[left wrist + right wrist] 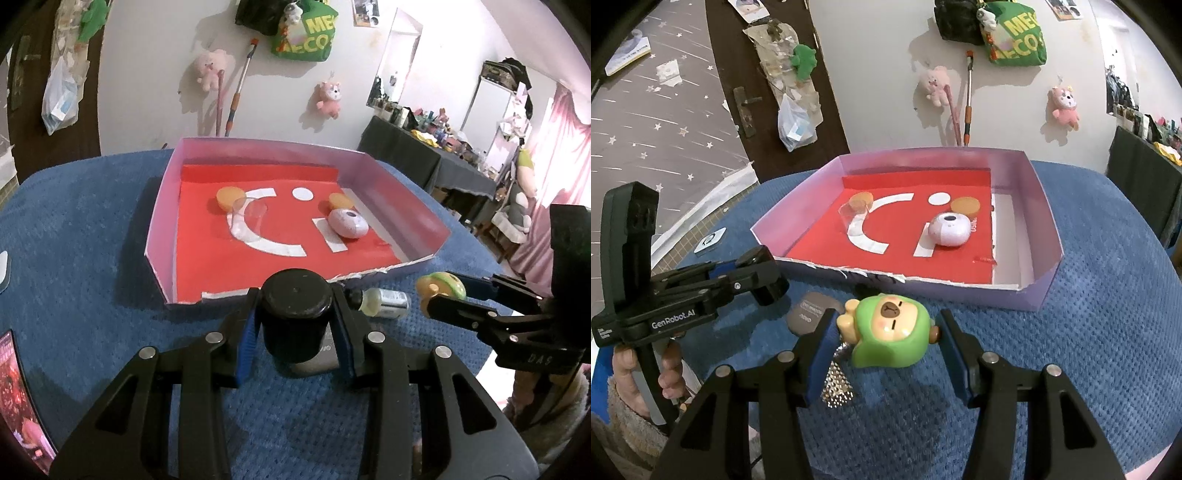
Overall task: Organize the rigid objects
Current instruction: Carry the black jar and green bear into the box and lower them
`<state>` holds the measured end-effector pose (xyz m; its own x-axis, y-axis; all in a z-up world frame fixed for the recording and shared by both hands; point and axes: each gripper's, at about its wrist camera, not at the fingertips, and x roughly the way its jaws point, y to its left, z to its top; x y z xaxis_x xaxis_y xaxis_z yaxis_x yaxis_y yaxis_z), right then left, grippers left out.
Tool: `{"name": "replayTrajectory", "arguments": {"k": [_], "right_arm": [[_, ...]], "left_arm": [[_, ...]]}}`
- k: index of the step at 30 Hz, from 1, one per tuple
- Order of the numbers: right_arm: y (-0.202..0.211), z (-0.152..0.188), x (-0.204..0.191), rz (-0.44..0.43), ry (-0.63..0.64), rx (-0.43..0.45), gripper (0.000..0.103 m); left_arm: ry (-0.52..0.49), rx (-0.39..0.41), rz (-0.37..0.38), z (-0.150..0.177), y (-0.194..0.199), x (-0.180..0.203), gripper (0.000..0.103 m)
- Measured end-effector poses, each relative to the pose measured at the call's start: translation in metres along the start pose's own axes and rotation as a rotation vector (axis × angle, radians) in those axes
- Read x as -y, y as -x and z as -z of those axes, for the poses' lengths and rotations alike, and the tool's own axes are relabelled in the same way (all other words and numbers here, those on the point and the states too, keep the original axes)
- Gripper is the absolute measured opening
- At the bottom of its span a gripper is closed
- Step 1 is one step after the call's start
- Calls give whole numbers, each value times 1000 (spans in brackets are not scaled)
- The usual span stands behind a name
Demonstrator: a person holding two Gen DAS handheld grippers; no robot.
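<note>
Jaws first: our left gripper stands closed to the width of a black jar, its blue pads pressed against both sides under the lid. The jar is upright just before the near wall of the box, over a flat grey case that lies on the blue cloth; we cannot tell whether the jar rests on the case or hangs above it.

Our right gripper is about half open around a green figure with a bear face. The left pad touches its yellow paw side and the right fingertip meets a small brown knob on the other side, so the figure is held between them. In the right wrist view the figure sits near the box's near wall, with a glittery silver piece lying on the cloth beneath the left finger.

From the left wrist view a small bottle lies on its side on the cloth, between the jar and the figure.

Inside the box, on its red floor, we see an orange cap near the left wall with a clear cup just beside it, a second orange cap toward the right wall, and a pale pink egg-shaped thing touching or just before that cap.
</note>
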<state>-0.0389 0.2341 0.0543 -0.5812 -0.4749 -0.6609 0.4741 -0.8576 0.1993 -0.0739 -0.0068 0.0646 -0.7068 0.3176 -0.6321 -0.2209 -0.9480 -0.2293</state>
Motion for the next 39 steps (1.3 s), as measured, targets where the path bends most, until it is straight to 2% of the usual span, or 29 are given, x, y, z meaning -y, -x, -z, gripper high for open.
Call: {"name": "replayTrajectory", "arguments": {"k": [17, 27, 39], "right_arm": [[-7, -34, 6, 7, 38, 38, 57], [-41, -55, 16, 2, 49, -7, 57], [-72, -59, 26, 9, 35, -60, 57]], "left_arm": [[-26, 11, 2, -35, -21, 3, 34], [-27, -32, 6, -48, -54, 5, 34], [7, -89, 4, -45, -82, -7, 34]]}}
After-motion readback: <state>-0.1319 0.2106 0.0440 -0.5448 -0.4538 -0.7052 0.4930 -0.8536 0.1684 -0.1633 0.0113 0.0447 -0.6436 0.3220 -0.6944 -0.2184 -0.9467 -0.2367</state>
